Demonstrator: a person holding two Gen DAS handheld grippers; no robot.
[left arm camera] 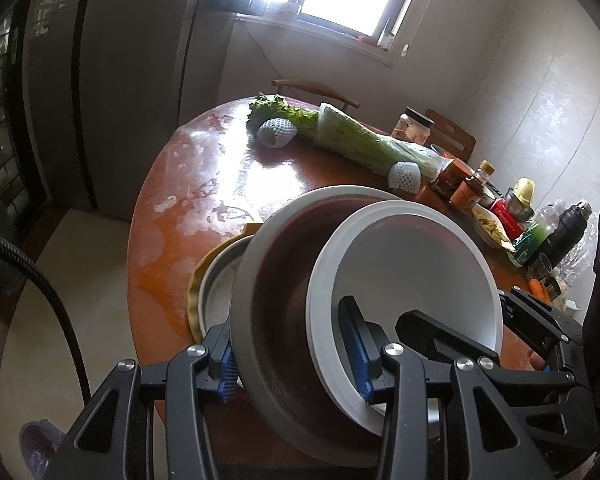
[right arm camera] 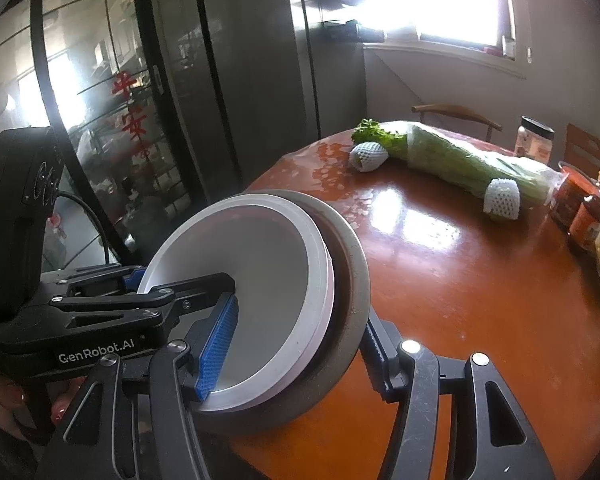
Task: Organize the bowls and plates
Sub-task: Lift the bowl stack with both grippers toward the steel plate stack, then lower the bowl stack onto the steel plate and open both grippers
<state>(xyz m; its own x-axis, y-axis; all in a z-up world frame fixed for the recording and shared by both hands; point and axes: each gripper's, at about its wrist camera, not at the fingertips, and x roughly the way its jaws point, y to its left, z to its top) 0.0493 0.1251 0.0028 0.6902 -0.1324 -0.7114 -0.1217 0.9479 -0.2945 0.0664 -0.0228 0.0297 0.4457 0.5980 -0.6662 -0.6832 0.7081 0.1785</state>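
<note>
Kitchen corner with a bright window behind; a round, glossy red-brown desk (right arm camera: pixel 440 264) carries the items listed.

- Grey bowl (left arm camera: pixel 268 280), large, dark inside: tilted and raised over the near edge of the desk.
- White bowl (left arm camera: pixel 412 264): nested inside the grey bowl, tilted with it.
- Celery bundle (right arm camera: pixel 460 160) in clear wrap, with two white foam nets: lying across the far side of the desk, well apart from the grey bowl.
- Steel plate (left arm camera: pixel 220 280) on a yellow mat (left arm camera: pixel 196 288): on the desk just beside and below the grey bowl.
- Jars and sauce bottles (left arm camera: pixel 472 188): clustered at the desk's edge beyond the grey bowl, near the celery's stalk end.
- Left tongs (left arm camera: pixel 294 360): partly open, closed over both rims together, one blue pad outside the grey bowl, the other inside the white bowl.
- Right tongs (right arm camera: pixel 296 352): partly open, clamped the same way on the opposite side of the grey bowl.
</note>
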